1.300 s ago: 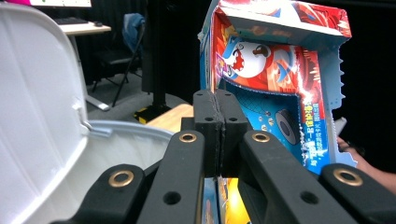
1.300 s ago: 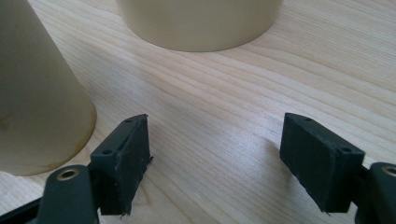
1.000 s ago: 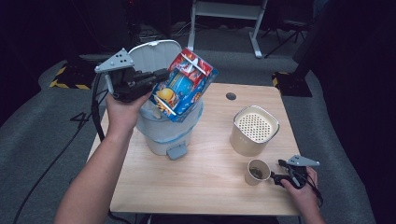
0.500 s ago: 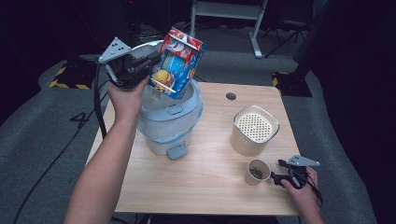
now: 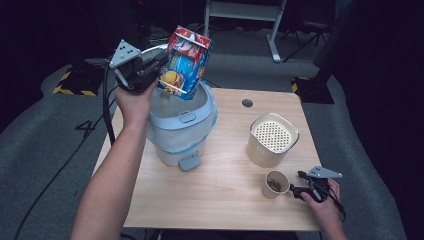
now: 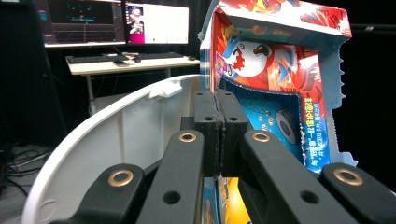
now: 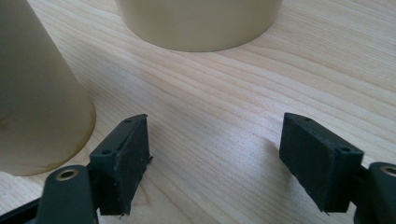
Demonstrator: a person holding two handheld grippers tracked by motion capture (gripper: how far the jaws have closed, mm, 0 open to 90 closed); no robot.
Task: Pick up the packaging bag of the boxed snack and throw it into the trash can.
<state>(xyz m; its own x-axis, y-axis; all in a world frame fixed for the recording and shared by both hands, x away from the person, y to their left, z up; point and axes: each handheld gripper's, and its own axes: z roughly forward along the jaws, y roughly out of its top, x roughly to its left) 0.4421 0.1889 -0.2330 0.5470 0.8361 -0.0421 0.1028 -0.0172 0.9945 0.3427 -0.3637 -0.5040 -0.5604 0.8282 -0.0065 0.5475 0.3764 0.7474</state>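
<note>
Carton [image 5: 184, 62] of bright red and blue print, with cartoon figures and a torn-open side, hangs tilted above the open bin [image 5: 181, 127], its lower end just over the bin's mouth. The left hand-held gripper [image 5: 159, 69] pinches the carton's edge, its pads pressed together on the thin card, as the left gripper view shows [image 6: 217, 130]. The bin, pale grey with a raised lid [image 6: 116, 140] and a foot pedal, stands on the tabletop [image 5: 220, 200] near the far left corner. A cream canister [image 5: 272, 140] with a perforated top sits toward the right edge, well apart from the bin. A paper cup [image 5: 275, 184] stands near the front right corner, just beside the right hand-held gripper [image 5: 296, 189], whose jaws are spread with nothing between them and lie low over the wood [image 7: 215, 163]. The front left of the tabletop gives open room, crossed by the person's left forearm [image 5: 117, 170].
</note>
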